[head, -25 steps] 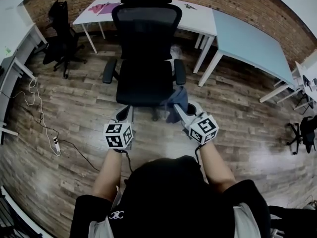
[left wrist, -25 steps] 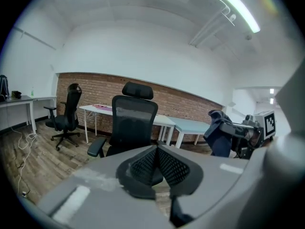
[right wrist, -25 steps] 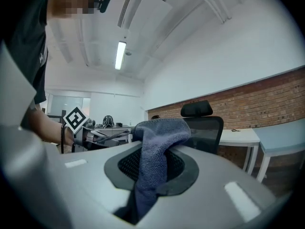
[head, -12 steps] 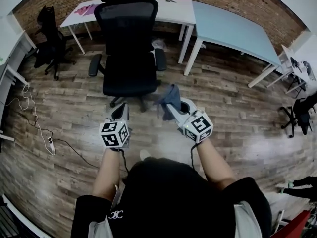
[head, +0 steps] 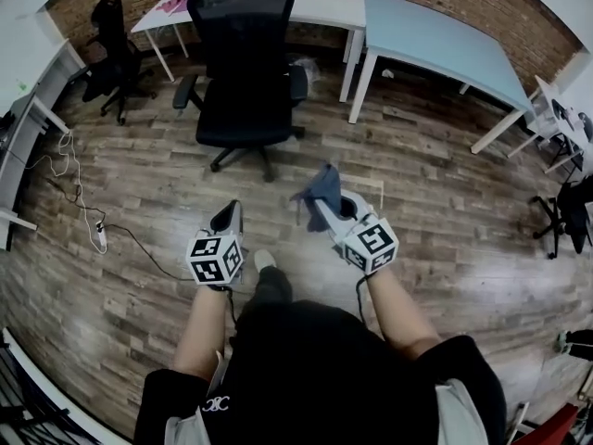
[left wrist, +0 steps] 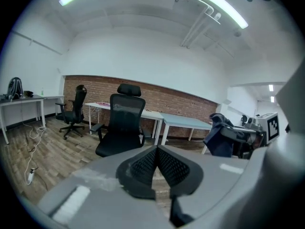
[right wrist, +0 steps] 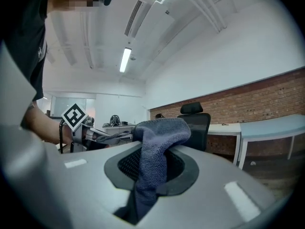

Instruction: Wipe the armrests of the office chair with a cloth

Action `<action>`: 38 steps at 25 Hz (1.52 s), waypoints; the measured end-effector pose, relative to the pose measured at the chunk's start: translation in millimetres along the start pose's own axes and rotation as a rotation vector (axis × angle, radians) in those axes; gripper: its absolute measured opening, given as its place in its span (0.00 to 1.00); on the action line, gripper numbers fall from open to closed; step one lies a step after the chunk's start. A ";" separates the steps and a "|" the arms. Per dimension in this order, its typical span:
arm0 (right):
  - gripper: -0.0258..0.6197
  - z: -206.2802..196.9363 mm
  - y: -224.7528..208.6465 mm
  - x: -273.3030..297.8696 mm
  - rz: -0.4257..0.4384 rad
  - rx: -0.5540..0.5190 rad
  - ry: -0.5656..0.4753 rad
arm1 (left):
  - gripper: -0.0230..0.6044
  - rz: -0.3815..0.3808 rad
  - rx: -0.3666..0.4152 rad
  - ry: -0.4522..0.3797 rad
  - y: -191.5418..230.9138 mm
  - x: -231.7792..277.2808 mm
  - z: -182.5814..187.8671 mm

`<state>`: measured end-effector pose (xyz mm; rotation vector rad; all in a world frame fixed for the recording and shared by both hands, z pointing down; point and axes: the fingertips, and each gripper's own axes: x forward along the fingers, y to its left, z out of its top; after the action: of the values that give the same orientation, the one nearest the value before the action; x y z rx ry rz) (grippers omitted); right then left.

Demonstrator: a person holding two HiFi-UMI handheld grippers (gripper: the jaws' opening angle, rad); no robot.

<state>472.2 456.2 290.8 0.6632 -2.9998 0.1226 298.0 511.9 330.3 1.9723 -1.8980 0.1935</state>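
Head view: I see office chair on wood floor, well apart from both my grippers. Right gripper carries blue cloth; left gripper sits level beside it.
Left gripper view: my jaws pressed together, nothing between them; chair ahead.
Right gripper view: my jaws clamped on cloth, fold bulging above them; chair beyond.

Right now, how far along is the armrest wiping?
Done: nothing that shows; the armrests carry no visible sign of wiping. In hand: the right hand-held gripper is shut on the cloth, well short of the chair; the left hand-held gripper is shut, empty. Left: possibly both armrests.
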 end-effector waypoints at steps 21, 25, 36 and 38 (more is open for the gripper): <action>0.13 1.7 91.4 -34.7 0.046 -0.030 -0.011 | 0.04 0.122 -0.009 -0.008 -3.3 -132.6 -34.1; 0.13 4.3 108.8 -25.6 0.034 -0.021 -0.007 | 0.04 0.126 -0.011 -0.006 11.5 -151.6 -35.3; 0.13 8.0 134.5 -15.9 -0.002 -0.003 -0.008 | 0.04 0.114 -0.046 0.012 43.2 -172.9 -45.6; 0.13 8.0 136.5 -16.0 -0.008 -0.006 -0.006 | 0.04 0.108 -0.047 0.009 44.0 -174.3 -45.9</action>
<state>428.5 585.5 272.9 0.6757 -3.0021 0.1118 250.2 690.6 316.7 1.8374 -1.9871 0.1855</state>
